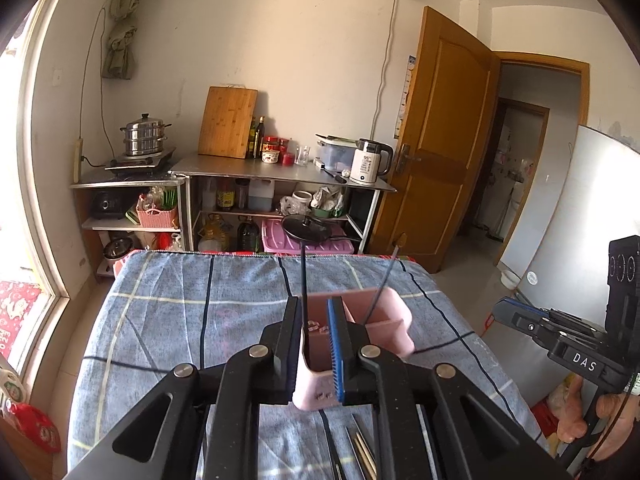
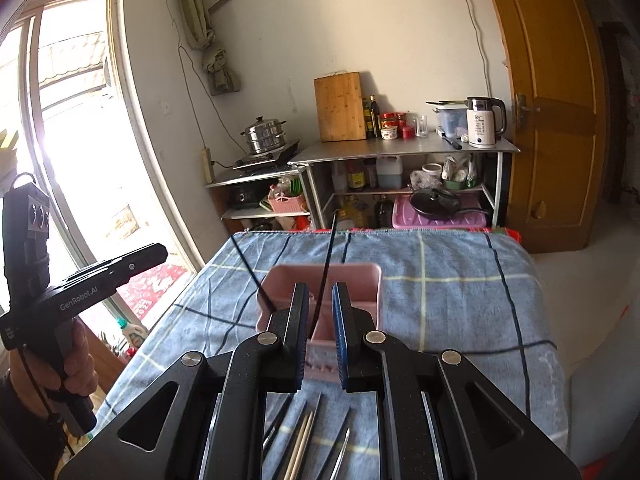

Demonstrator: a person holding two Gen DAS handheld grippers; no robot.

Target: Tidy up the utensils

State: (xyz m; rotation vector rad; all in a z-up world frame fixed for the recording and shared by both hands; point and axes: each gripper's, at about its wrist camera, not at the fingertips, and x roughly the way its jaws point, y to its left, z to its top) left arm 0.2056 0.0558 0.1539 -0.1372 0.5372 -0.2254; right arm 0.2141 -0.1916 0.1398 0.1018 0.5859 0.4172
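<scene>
A pink utensil holder with compartments stands on the blue plaid cloth. Two dark thin utensils stand upright in it. My left gripper is open, its fingers straddling the holder's near corner, empty. My right gripper is open above the holder's near wall, a dark utensil rising between its fingers without being clamped. Several chopsticks and thin utensils lie on the cloth below the grippers.
Metal shelves with a kettle, cutting board, pots and bottles stand beyond the table's far edge. A wooden door is at the right and a window at the left.
</scene>
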